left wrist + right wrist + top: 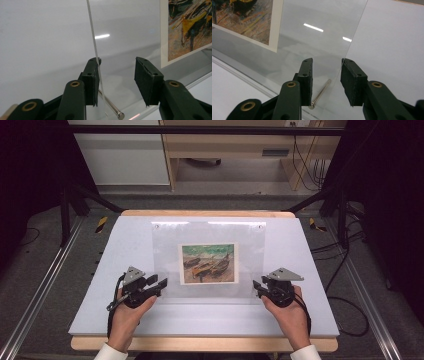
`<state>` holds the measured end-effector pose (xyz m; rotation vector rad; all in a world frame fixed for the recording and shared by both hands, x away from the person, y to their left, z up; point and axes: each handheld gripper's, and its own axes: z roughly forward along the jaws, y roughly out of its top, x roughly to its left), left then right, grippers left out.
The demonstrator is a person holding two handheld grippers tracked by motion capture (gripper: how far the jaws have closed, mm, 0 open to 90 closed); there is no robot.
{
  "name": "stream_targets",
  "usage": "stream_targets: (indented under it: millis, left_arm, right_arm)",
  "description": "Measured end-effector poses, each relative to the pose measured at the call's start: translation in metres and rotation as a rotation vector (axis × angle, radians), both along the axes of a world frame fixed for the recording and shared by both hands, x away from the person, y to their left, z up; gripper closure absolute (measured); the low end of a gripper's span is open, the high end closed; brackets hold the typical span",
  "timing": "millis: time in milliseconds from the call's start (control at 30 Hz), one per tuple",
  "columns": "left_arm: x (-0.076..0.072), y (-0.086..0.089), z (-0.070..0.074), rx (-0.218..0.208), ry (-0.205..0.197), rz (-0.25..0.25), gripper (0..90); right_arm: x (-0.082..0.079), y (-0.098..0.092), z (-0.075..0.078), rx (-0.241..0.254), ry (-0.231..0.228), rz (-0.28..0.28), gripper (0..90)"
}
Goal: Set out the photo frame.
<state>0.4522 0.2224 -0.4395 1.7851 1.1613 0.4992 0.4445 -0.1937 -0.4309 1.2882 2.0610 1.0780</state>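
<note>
A clear plastic sheet [210, 232] lies on the white board [300, 255], with a painted print of boats [208, 263] under its middle. My left gripper [161, 286] is at the sheet's near left corner, and my right gripper [256, 286] is at its near right corner. In the left gripper view the jaws [117, 65] stand apart astride the sheet's edge [93, 37], which runs along the left jaw. A thin metal pin [112, 107] sits low between them. In the right gripper view the jaws [327, 63] are also apart, with the sheet's edge at the right jaw and a metal pin [320, 93] between them. Neither pair presses on anything.
The board rests on a wooden table [200, 213] with metal rails on both sides. Two small holes mark the sheet's far corners [156, 226] [260, 226]. Cables lie on the floor at the right [345, 265]. A cabinet [235, 145] stands beyond the table.
</note>
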Motion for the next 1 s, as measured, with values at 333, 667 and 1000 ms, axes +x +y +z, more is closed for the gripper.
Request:
stream_targets:
  millis: [333, 667, 1000]
  left_arm:
    - [-0.007, 0.0, -0.002, -0.004, 0.009, -0.007, 57.1]
    - [-0.011, 0.002, -0.003, -0.003, 0.01, -0.017, 57.9]
    - [-0.014, 0.003, -0.004, -0.013, 0.014, -0.023, 58.9]
  right_arm:
    - [-0.007, 0.0, -0.003, -0.01, -0.008, -0.002, 64.1]
    - [-0.012, -0.002, -0.006, 0.0, -0.013, -0.002, 65.8]
    - [-0.016, -0.006, -0.008, 0.026, -0.017, 0.0, 69.2]
